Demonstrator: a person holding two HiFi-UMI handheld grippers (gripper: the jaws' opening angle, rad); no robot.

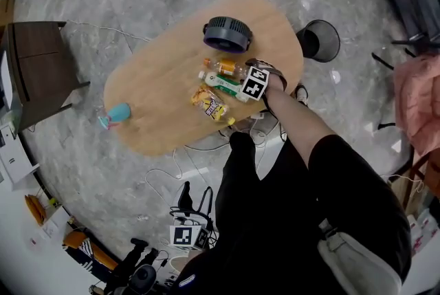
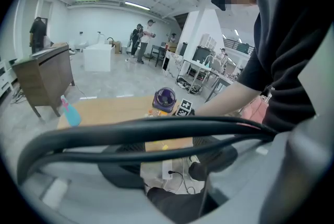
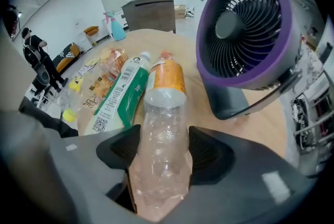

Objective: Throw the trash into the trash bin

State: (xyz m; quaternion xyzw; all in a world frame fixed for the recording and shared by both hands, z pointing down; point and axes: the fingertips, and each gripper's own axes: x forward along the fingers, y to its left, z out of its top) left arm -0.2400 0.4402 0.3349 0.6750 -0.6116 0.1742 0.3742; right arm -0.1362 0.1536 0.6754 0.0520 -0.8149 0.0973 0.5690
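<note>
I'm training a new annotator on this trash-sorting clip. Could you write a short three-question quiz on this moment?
1. True or false: the right tool is shut on the clear plastic bottle with an orange label.
2. Where is the black mesh trash bin? A) on the floor beyond the oval wooden table; B) on that table; C) hanging from the table's edge.
3. Fill in: the jaws of the left tool stand ____, with nothing between them.

Key: 1 true; 2 A; 3 apart.
</note>
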